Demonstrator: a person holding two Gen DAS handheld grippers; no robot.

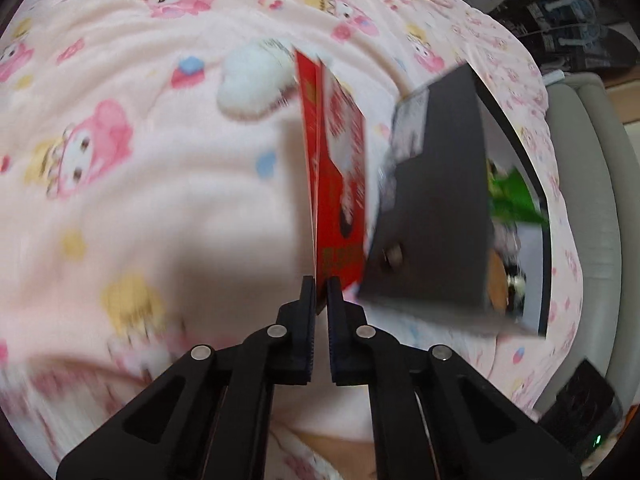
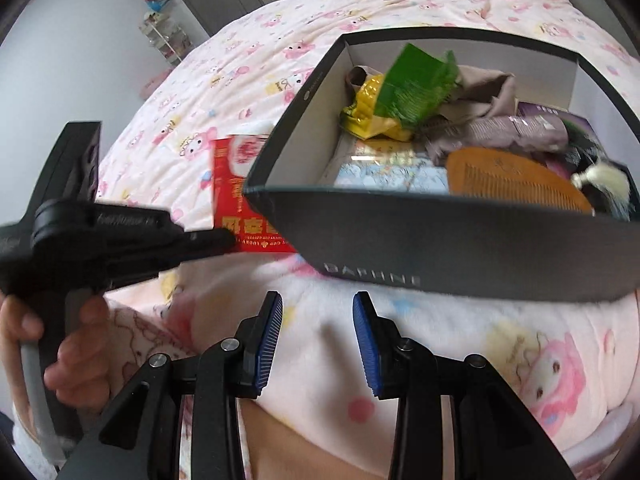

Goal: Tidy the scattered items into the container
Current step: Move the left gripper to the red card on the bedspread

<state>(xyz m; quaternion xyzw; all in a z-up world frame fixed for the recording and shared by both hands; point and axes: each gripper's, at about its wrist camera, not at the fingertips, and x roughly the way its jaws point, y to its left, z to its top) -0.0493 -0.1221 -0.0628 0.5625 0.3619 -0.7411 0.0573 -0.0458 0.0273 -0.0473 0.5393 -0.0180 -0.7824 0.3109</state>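
Observation:
In the left wrist view a flat red packet (image 1: pixel 340 184) stands on edge, and my left gripper (image 1: pixel 319 284) is shut on its near end. Just right of it is the dark grey box (image 1: pixel 436 208). The right wrist view shows the same box (image 2: pixel 480 248) from its open top, holding a green packet (image 2: pixel 416 84), a yellow packet (image 2: pixel 368 112), a wooden comb (image 2: pixel 512 184) and a cloth (image 2: pixel 520 128). The red packet (image 2: pixel 236 184) sits at the box's left corner, with the left gripper (image 2: pixel 224 240) on it. My right gripper (image 2: pixel 318 300) is open and empty in front of the box.
Everything lies on a pink cartoon-print blanket (image 1: pixel 132 200) over a bed. A white fluffy item (image 1: pixel 252 80) lies beyond the red packet. A grey padded seat (image 1: pixel 588 200) and a black device (image 1: pixel 580 412) are past the bed's right edge. A hand (image 2: pixel 76 344) holds the left gripper.

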